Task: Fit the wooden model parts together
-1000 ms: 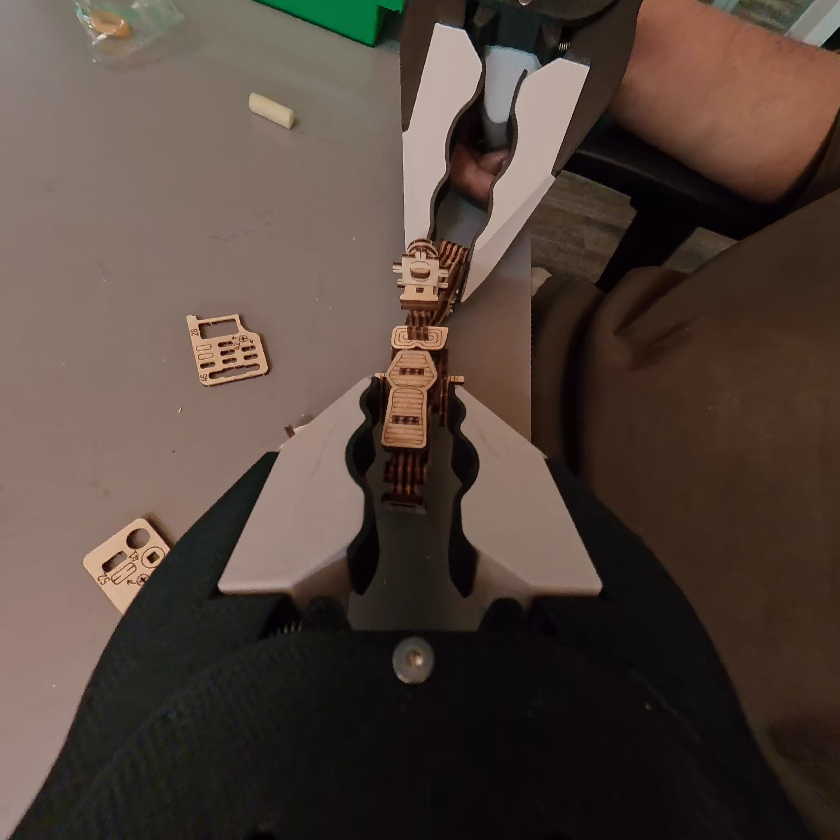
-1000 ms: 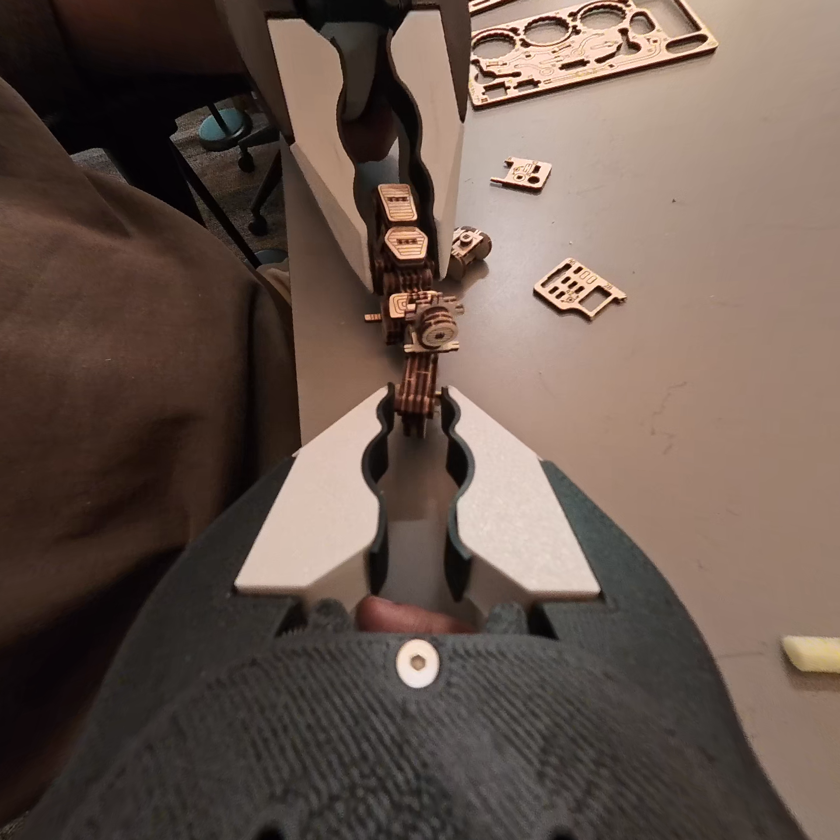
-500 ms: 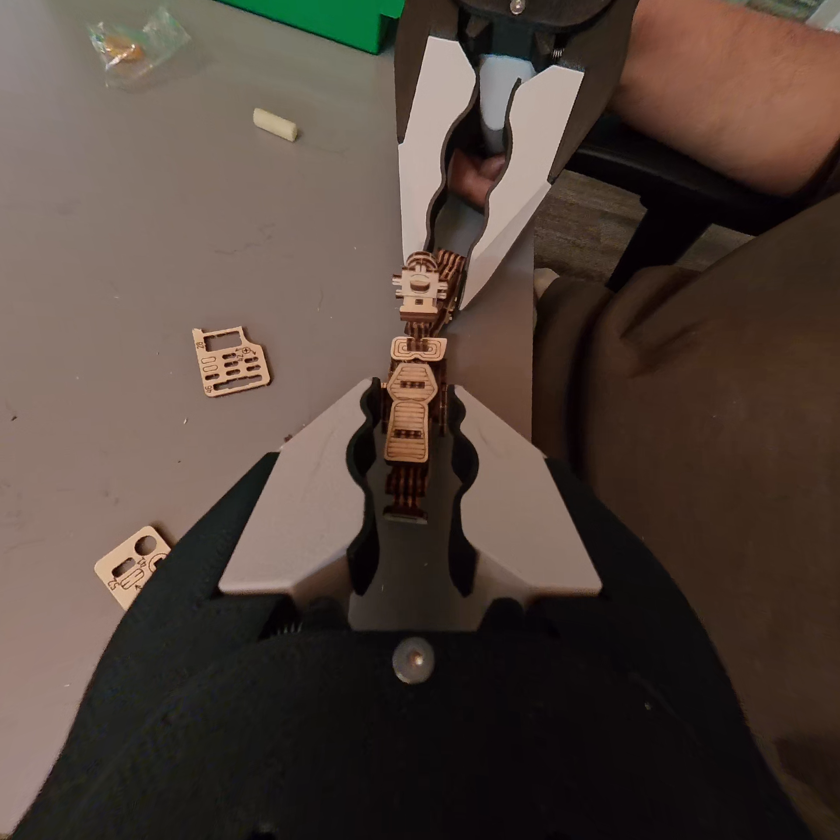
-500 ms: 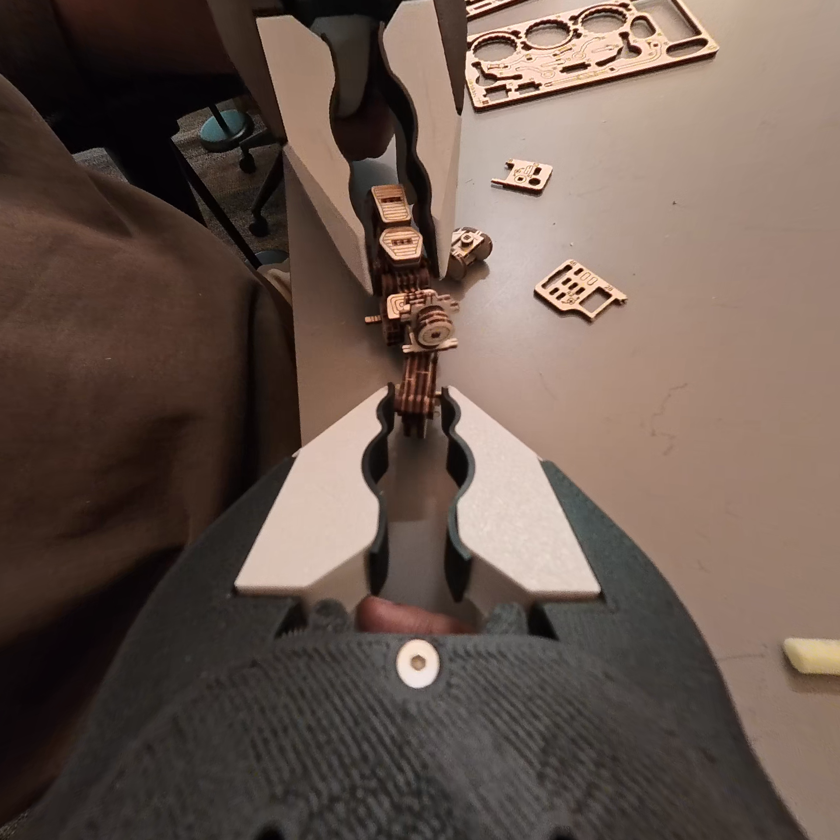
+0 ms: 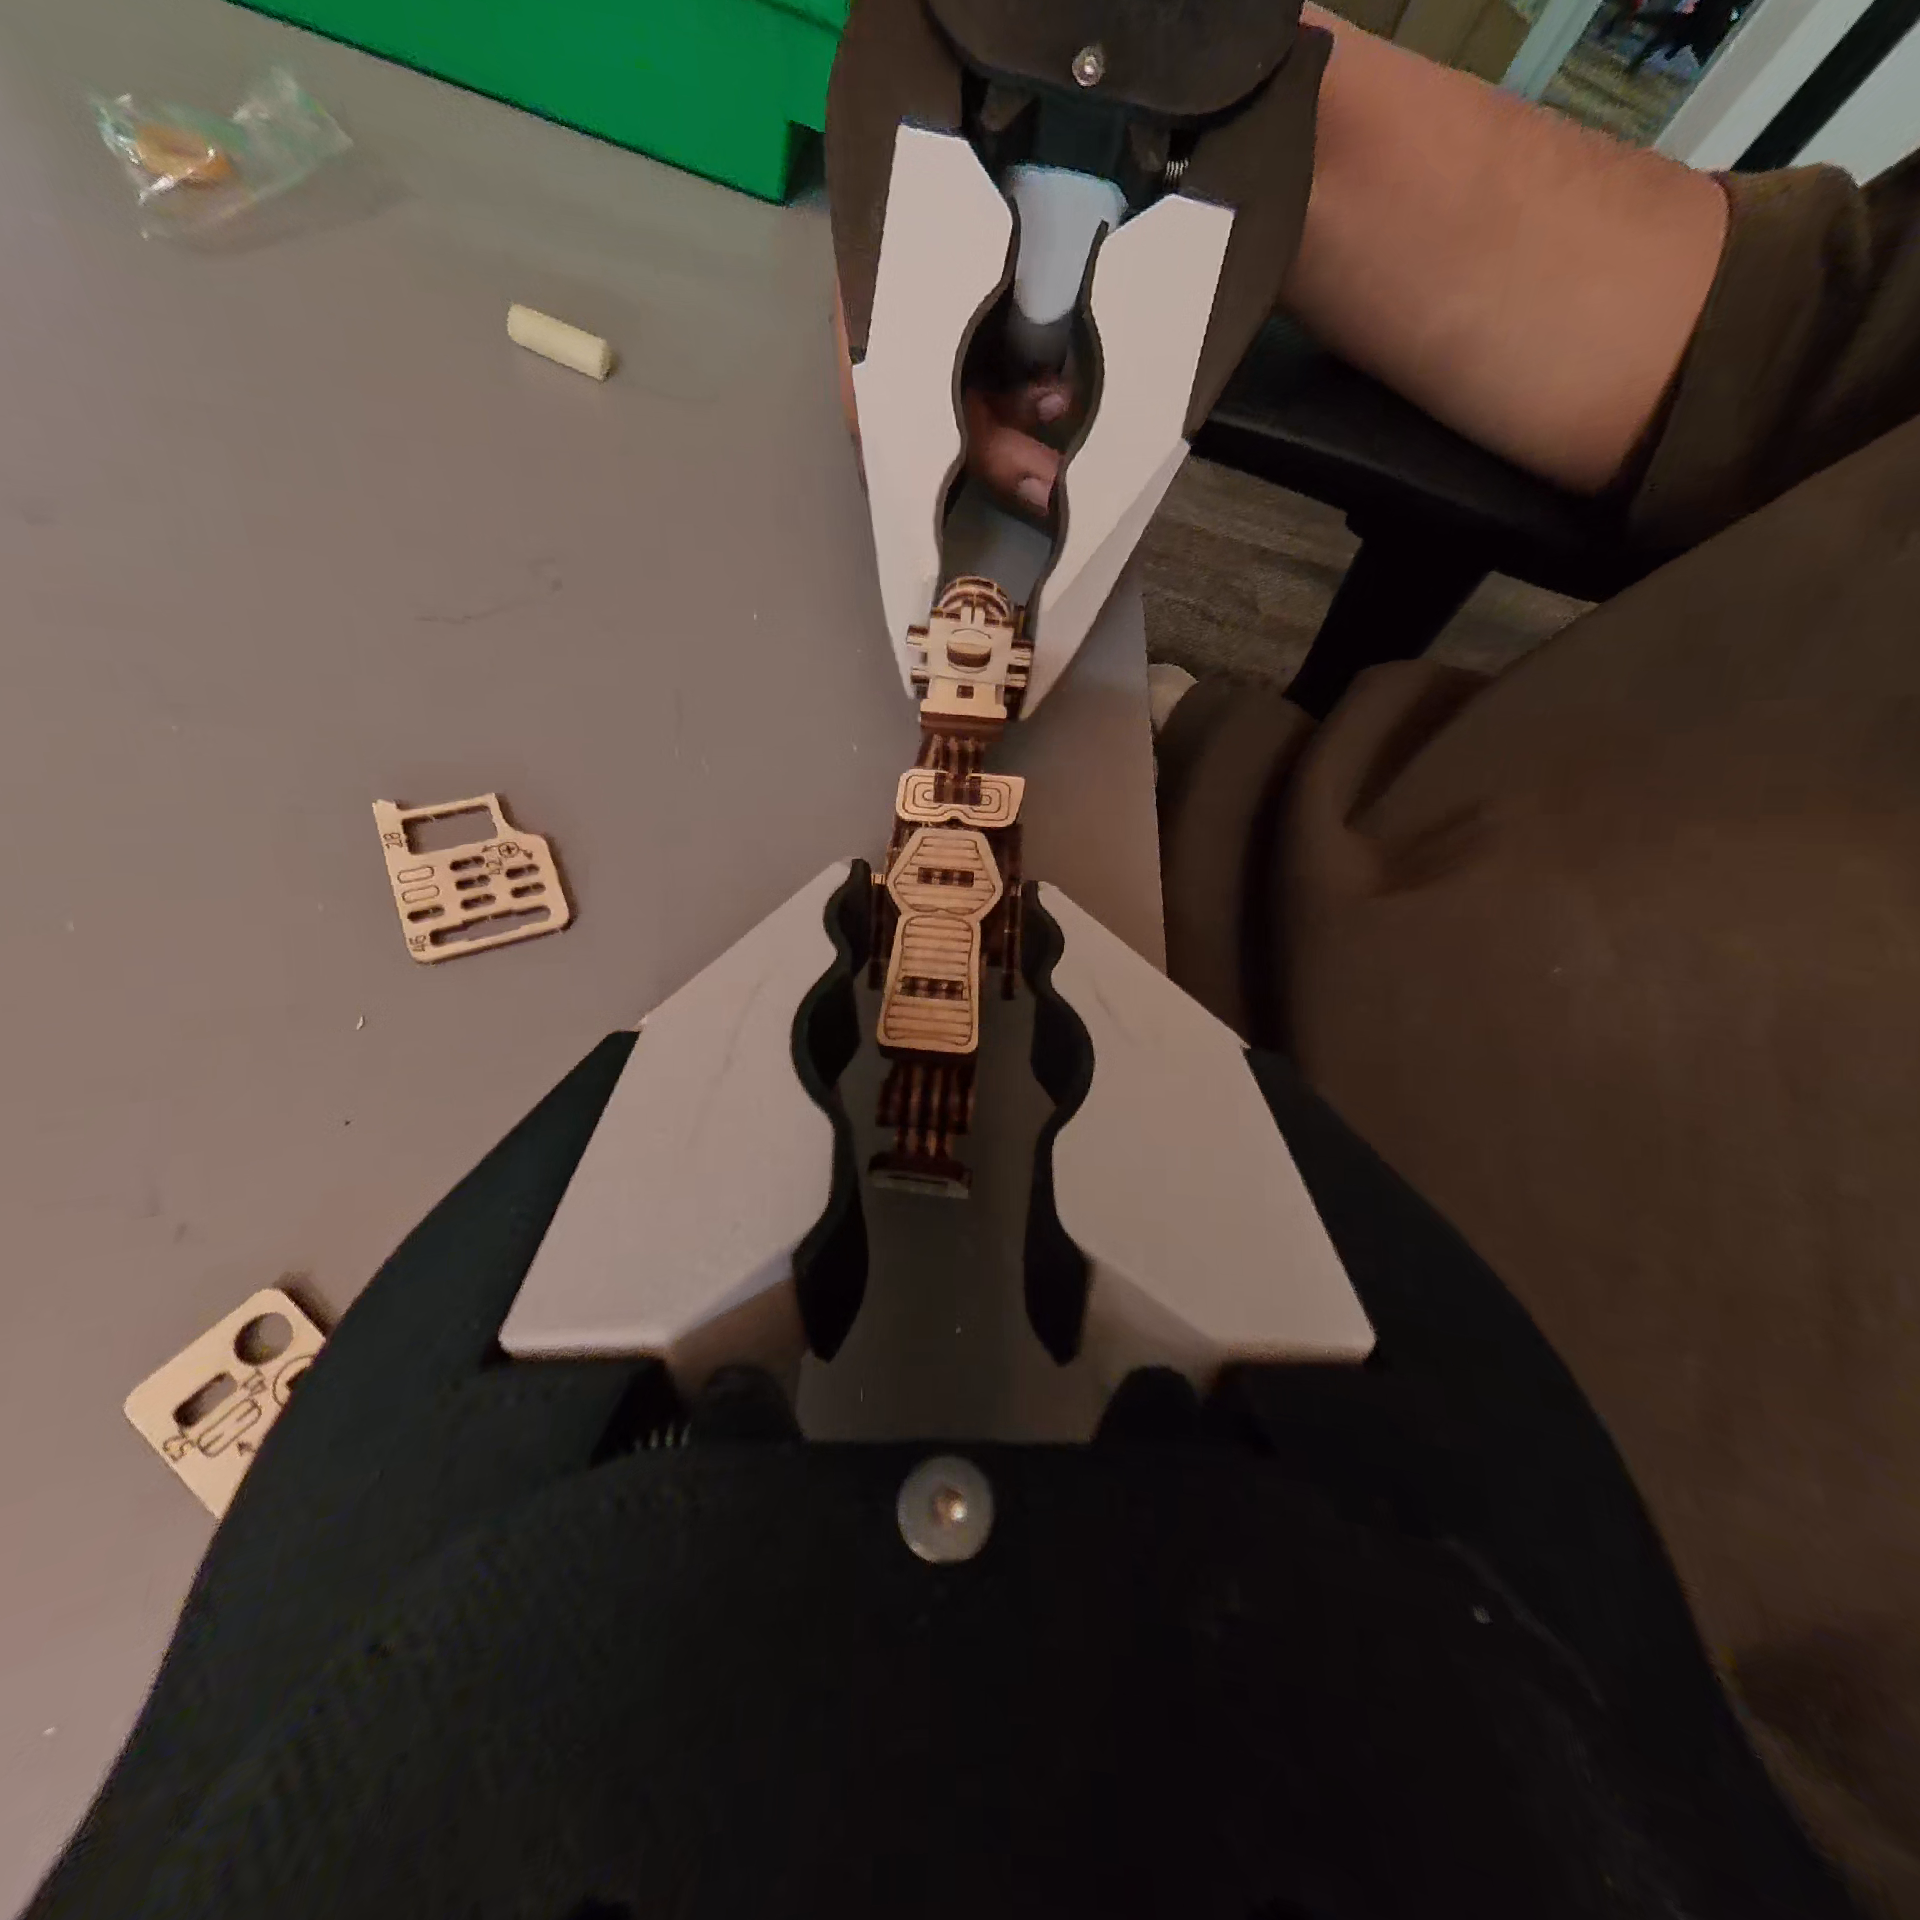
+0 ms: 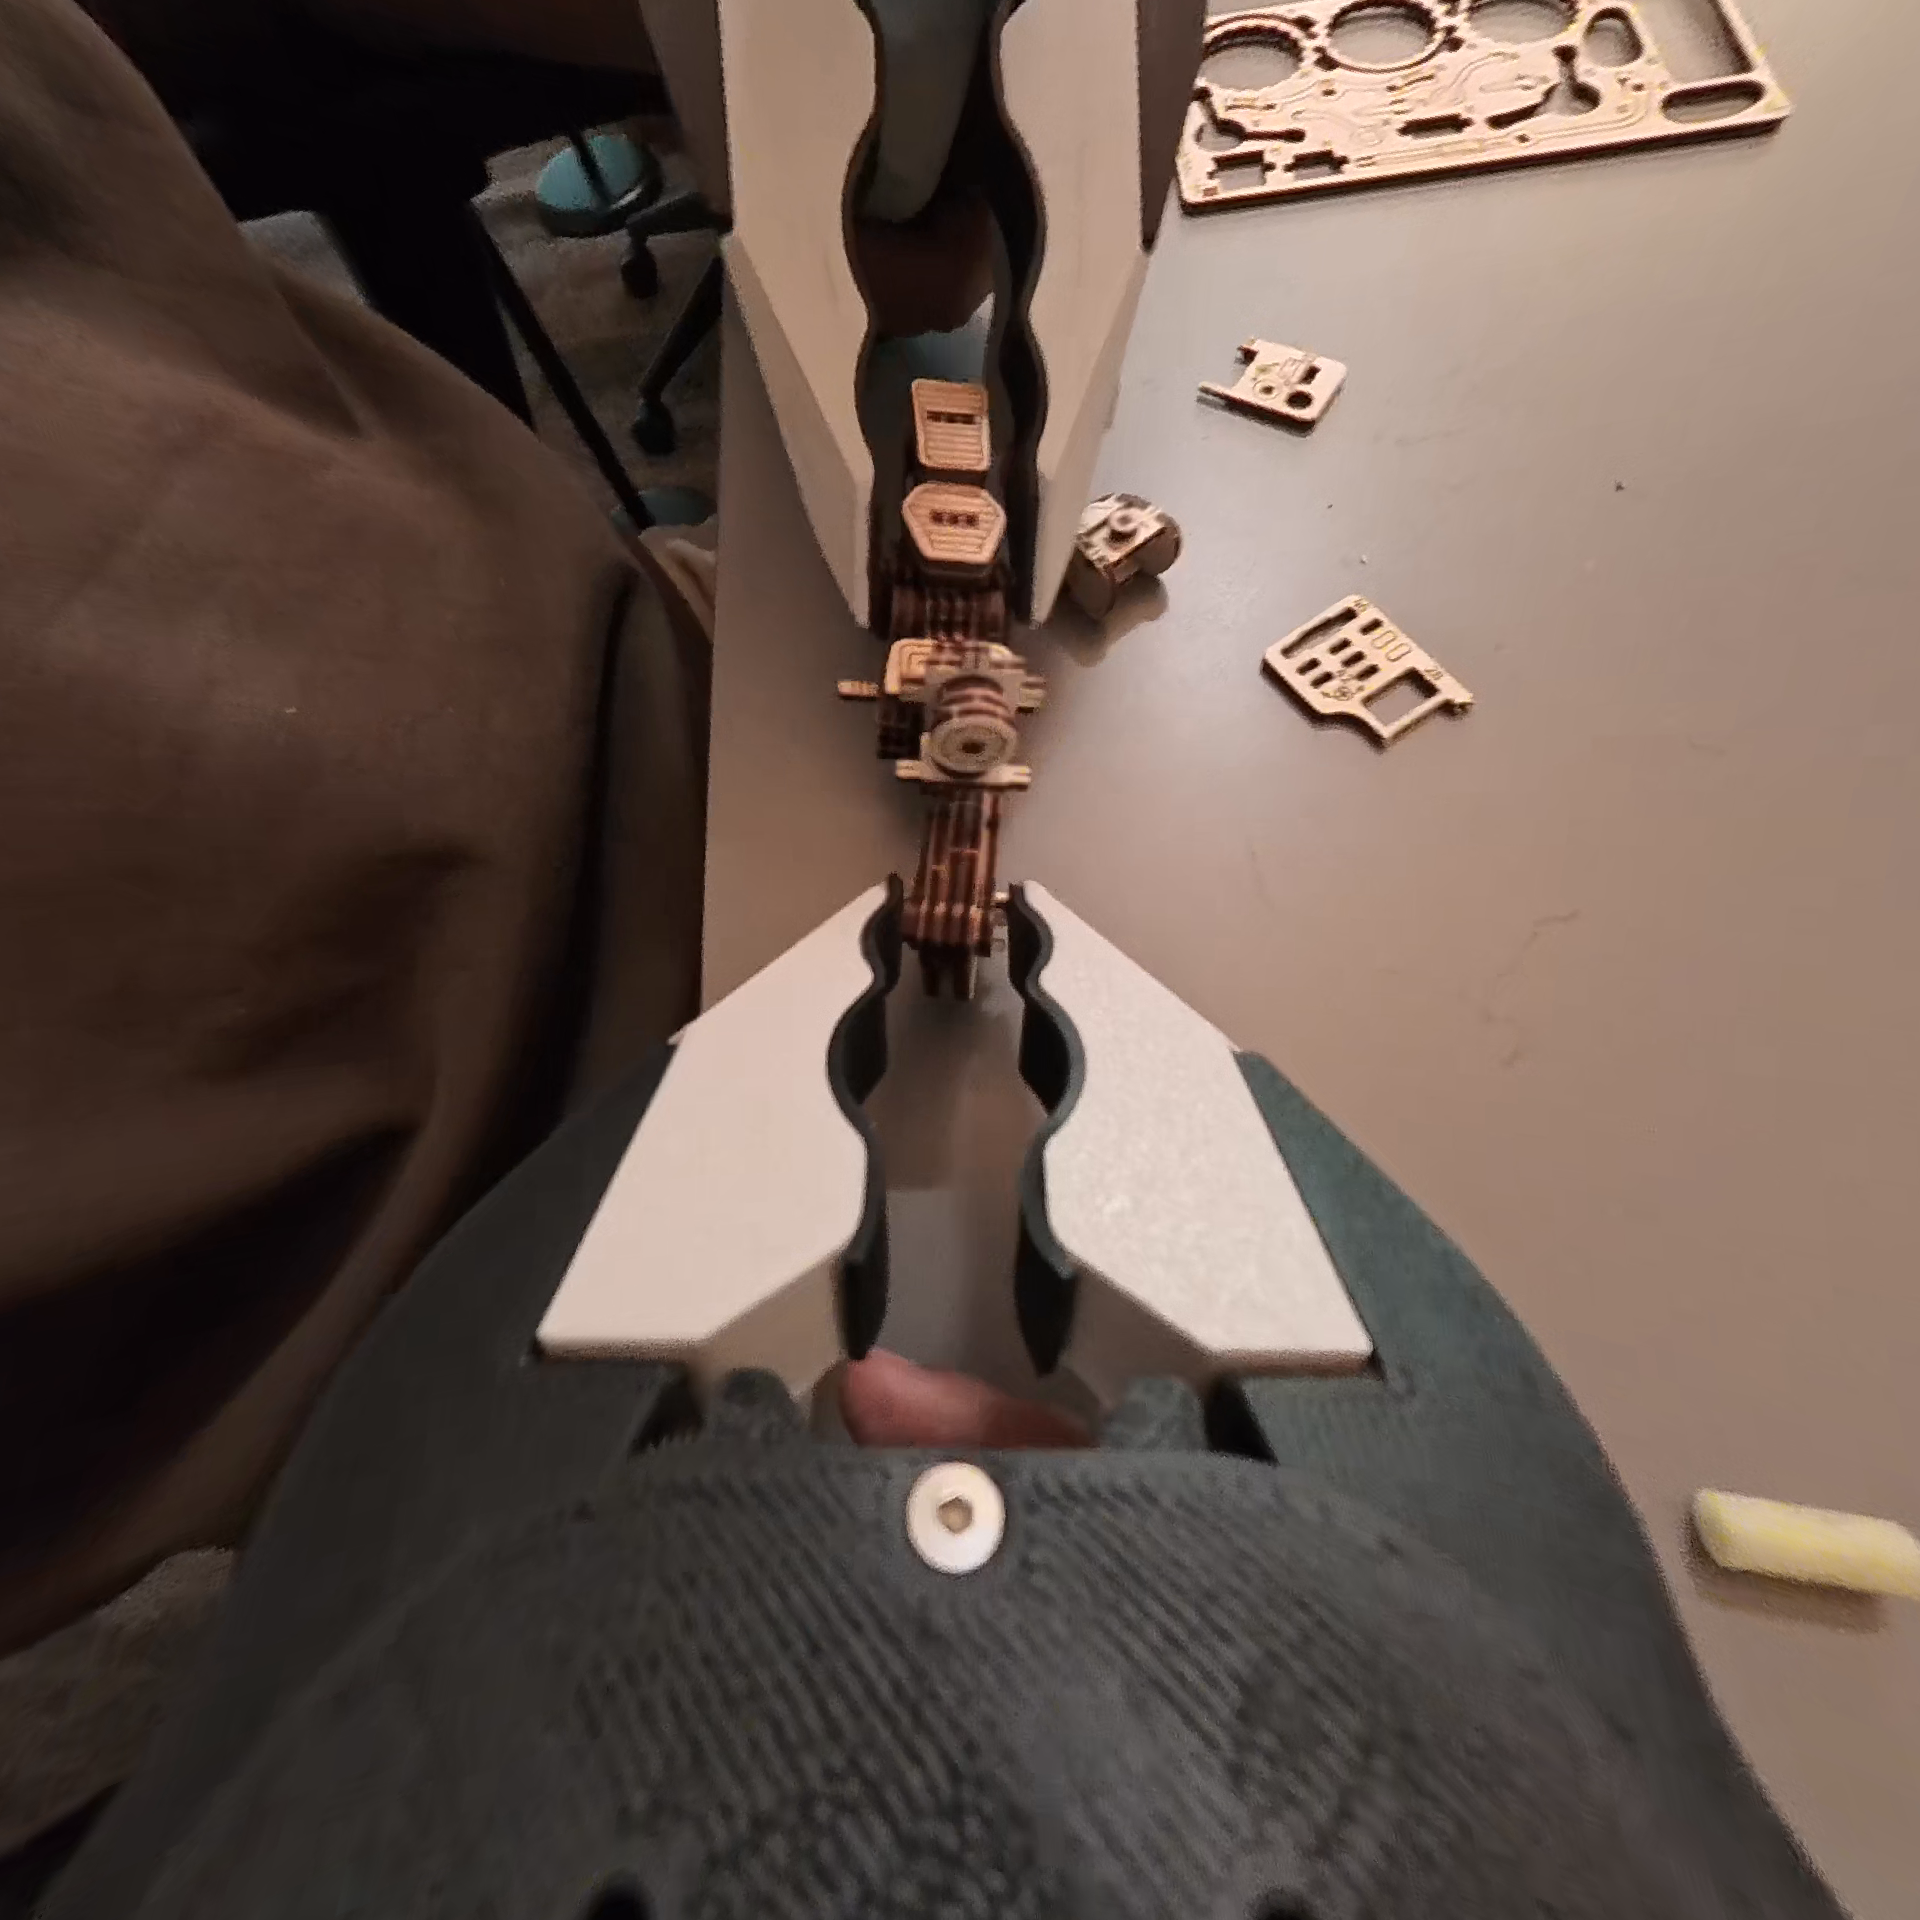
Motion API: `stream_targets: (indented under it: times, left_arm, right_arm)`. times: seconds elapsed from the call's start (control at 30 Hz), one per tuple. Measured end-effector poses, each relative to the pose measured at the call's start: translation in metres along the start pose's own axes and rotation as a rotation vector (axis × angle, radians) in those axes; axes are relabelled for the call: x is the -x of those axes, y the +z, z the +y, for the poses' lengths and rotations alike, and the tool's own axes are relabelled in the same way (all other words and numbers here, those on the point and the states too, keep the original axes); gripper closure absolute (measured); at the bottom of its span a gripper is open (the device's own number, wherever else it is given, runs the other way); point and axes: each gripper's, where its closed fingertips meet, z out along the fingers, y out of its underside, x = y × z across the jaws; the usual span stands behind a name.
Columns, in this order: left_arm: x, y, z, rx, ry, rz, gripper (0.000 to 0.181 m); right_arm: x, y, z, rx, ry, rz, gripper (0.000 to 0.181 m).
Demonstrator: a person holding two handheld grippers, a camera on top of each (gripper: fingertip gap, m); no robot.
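Note:
A long, narrow wooden model (image 5: 940,935) of layered laser-cut pieces hangs in the air between my two grippers, above the near edge of the grey table (image 5: 312,540). My left gripper (image 5: 943,894) is shut on its seat end. My right gripper (image 6: 951,904) is shut on its other end (image 6: 951,914), just past the round headlight-like part (image 6: 971,743). The two grippers face each other tip to tip. The right gripper also shows in the left wrist view (image 5: 971,665), and the left gripper in the right wrist view (image 6: 945,613).
On the table lie two small cut-out wooden frames (image 5: 470,881) (image 5: 223,1397), a cream wax stick (image 5: 559,341), a clear bag (image 5: 213,156), a green box (image 5: 582,73), a large punched-out sheet (image 6: 1475,94), a small wooden sub-assembly (image 6: 1122,545) and another small frame (image 6: 1276,379). The person's brown-clothed body (image 5: 1558,1039) is close by. One gripper's finger ends stand about 5 cm off the other's.
Both grippers keep their hold on the model. The model has turned slightly so it lines up straighter between the two grippers, and the pair has shifted a little over the table.

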Motion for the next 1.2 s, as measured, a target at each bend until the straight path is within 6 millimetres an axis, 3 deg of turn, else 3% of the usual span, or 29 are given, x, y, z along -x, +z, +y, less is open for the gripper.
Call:
stream_targets:
  times: [0.33, 1.2]
  left_arm:
    - [-0.0016, 0.0038, -0.0017, 0.005, -0.009, 0.032, 0.154]
    - [-0.0041, 0.0057, 0.0012, 0.025, -0.004, 0.03, 0.154]
  right_arm:
    - [0.0063, 0.002, 0.0024, 0.037, -0.013, -0.095, 0.163]
    - [0.0045, 0.0018, 0.0016, 0.009, 0.027, -0.078, 0.163]
